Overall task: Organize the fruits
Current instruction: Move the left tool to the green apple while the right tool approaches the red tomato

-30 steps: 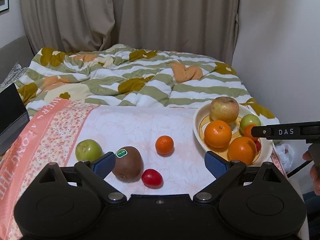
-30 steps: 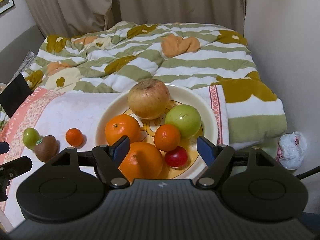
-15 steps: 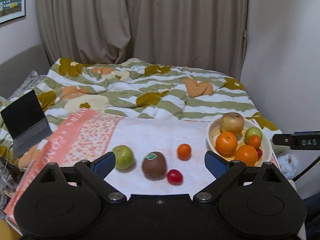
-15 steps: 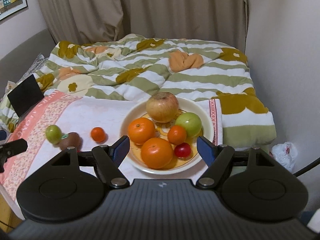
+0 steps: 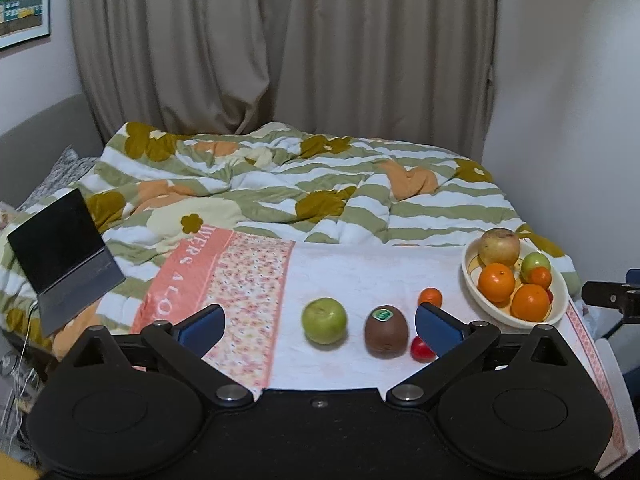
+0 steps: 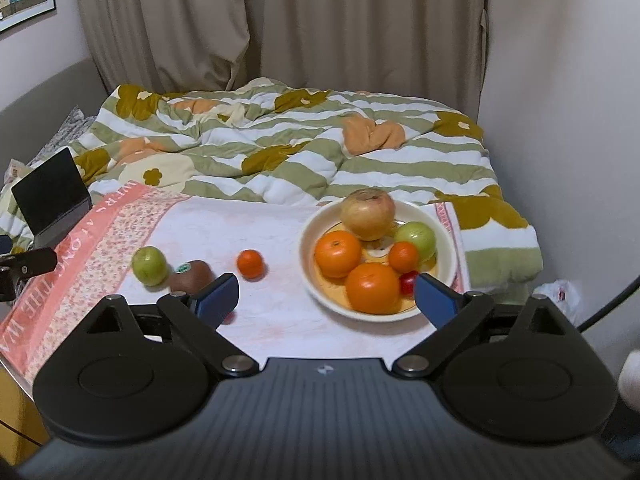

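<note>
Beige curtains hang behind a bed with a striped quilt; nearer lies a white towel. Beyond the right gripper, jaws opening and empty, a bowl holds oranges, apples, a tomato. Between the left gripper's opening, empty jaws sit a green apple and kiwi. Both cameras now sit farther back than a second ago.

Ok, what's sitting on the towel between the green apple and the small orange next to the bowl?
The kiwi lies between the green apple and the small orange on the towel; the right wrist view shows it clearly.
</note>
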The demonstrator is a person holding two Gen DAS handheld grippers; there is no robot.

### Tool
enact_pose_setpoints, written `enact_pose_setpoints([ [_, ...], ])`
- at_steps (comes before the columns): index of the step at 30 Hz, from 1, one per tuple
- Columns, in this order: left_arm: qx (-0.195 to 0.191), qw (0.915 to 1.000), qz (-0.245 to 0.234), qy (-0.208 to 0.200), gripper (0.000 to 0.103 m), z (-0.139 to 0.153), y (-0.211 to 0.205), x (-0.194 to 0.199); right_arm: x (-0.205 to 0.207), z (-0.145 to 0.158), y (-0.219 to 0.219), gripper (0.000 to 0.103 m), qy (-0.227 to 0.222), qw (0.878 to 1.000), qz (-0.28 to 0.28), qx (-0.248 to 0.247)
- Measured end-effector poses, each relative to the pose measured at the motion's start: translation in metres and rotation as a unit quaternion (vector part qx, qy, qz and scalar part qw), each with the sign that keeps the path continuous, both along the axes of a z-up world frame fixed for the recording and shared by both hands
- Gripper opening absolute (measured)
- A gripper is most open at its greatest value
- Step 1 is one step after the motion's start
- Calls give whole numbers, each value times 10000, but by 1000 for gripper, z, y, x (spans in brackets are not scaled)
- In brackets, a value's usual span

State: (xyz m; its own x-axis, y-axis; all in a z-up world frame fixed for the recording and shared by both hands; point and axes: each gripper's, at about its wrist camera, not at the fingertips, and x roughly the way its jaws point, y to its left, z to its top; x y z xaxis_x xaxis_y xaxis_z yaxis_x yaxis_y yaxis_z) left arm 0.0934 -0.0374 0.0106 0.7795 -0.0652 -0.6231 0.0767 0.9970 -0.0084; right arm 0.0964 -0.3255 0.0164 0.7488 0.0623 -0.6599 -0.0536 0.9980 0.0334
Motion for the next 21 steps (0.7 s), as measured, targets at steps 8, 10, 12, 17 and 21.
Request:
enact_pose_setpoints([
  [8,21,9981,-571,213,103,-16,43,28,-3,-17,52,103,162,9991,-388,-27],
  [10,37,9968,-745,302,103,-23,50,38,-2,-24,63,103,205,9987,-476,-29],
  [12,56,9949,-930,390,103,-31,55,50,1,-32,72,103,265,9980,-569,-39],
  [17,127,9896,-1299,598,103,-52,59,76,15,-56,93,103,430,9973,-583,-92],
  [21,147,9846,-1516,852,102,-75,53,97,30,-76,105,103,621,9970,-428,-159],
])
